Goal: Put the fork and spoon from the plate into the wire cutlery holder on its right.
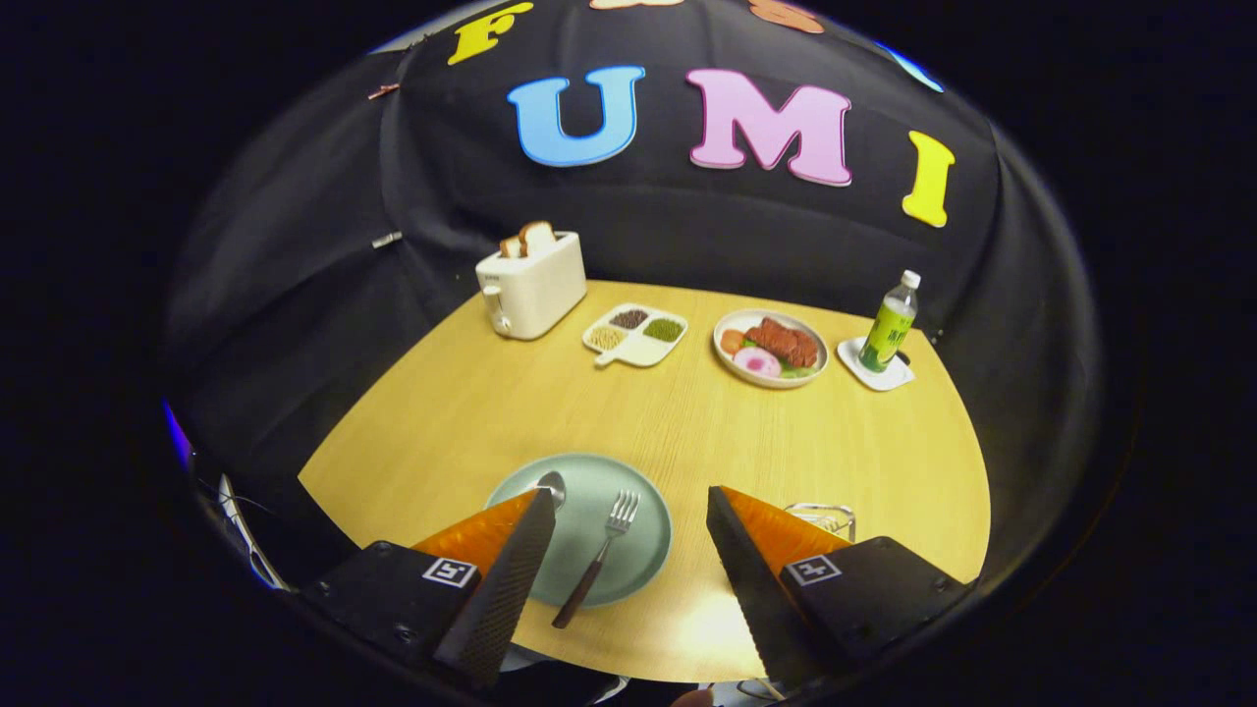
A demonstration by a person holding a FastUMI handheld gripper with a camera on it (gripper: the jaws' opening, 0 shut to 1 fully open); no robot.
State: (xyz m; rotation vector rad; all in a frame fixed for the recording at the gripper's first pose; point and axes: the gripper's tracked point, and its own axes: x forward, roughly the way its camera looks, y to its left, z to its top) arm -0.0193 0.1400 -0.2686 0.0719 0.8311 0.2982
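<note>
Fork [601,550]: lies flat on the green plate [643,550], tines toward the far side, dark handle trailing off the plate's near rim onto the tabletop [550,412]. That overhang leaves the handle end free of the plate surface, which in my judgement makes it the easier place to grip.

Spoon [551,486]: on the left part of the same plate. Its bowl shows just beyond the left finger's tip; the rest is hidden behind that finger, so its lie cannot be confirmed.

Wire cutlery holder [823,516]: stands just right of the plate, upright as far as can be told. Part of its rim shows past the right finger, the rest being covered.

Tool [628,496]: fingers spread wide, holding nothing and touching neither piece of cutlery. The fork sits between them, the plate centred ahead. The open stance and alignment suggest an approach to the fork; no transfer has been made, and both pieces remain on the plate.

Far side of the tabletop, well apart from the work: a toaster [530,285] with bread at the left, then a divided tray [636,334], a plate of food [771,349], and a bottle [892,324] on a coaster at the right. None obstructs the short path from plate to holder.
</note>
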